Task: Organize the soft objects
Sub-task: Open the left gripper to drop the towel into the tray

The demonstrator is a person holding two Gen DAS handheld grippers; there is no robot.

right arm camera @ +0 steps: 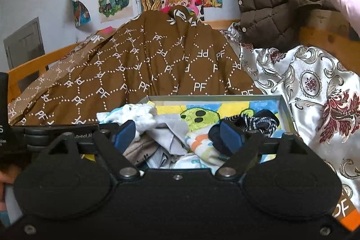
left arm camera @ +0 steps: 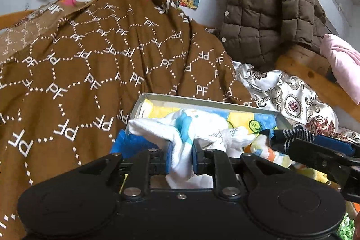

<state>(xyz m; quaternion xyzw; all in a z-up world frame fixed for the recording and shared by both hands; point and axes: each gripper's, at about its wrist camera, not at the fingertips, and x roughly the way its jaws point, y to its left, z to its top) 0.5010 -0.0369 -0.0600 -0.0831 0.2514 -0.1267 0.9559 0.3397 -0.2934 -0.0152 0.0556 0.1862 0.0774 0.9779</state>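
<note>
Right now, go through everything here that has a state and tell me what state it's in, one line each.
Left claw: shut on the white cloth.
White cloth: bunched, pinched, trailing into the box.
Right claw: open, above the box's clothes.
Striped sock: crumpled in the box, beside the right claw's finger.
Box: lidless, partly filled.
Brown blanket: heaped behind the box.
Quilted jacket: hanging, unsnapped.

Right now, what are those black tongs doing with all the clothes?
A person is sorting small soft clothes in a grey tray on the bed. The left tongs are shut on a white cloth at the tray's near edge. The right tongs are open over the pile, beside a dark striped sock.
</note>
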